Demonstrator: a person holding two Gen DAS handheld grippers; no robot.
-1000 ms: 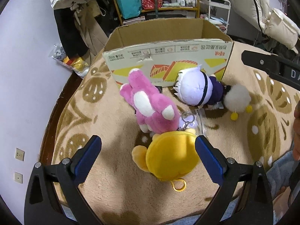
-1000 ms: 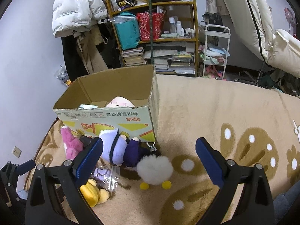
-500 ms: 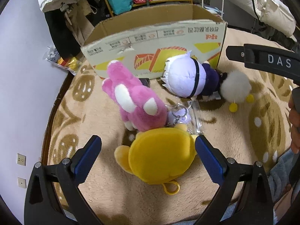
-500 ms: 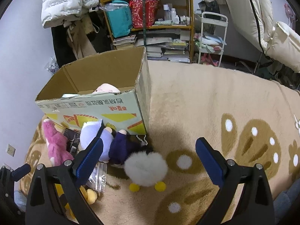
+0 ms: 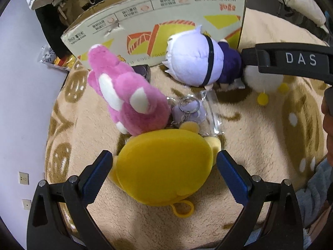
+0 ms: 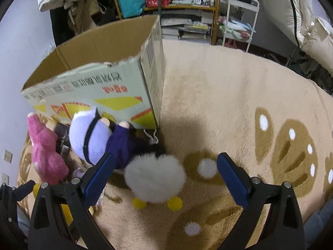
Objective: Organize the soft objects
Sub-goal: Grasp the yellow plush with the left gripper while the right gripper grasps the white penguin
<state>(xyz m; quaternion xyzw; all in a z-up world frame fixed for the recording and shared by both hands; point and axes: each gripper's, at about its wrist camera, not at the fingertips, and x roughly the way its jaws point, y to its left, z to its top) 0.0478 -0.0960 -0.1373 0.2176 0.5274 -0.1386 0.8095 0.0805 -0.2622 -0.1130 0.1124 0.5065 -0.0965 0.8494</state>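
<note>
Yellow plush [image 5: 164, 166] filled the gap between the wide-open blue pads of the left gripper [image 5: 164, 173], where a second before it had lain well ahead of them on the rug [image 5: 260, 141]. The gripper had come down and forward until its fingers stood one on each side of the toy, not yet pressing it. That looked like the last beat before a squeeze.

The right gripper [image 6: 164, 177] had dropped too. Its jaws, just as wide and holding nothing, now straddled the white pom-pom [image 6: 155, 179] with its two yellow feet, which a second earlier had sat clear in front of them.

Just beyond the yellow toy lay a small lilac keyring [image 5: 188, 112] in a clear bag, touching the pink plush [image 5: 129, 100] beside it. Past those, the doll [image 5: 197, 60] with the pale purple head and dark blue body rested against the foot of the box [image 5: 158, 16]. None of these seemed to have shifted.

The box stood open at the back of the rug. From this low angle I could no longer see inside it. Five soft things remained on the rug, so most of the tidying was, I judged, still ahead; two grasps were set up at once.
</note>
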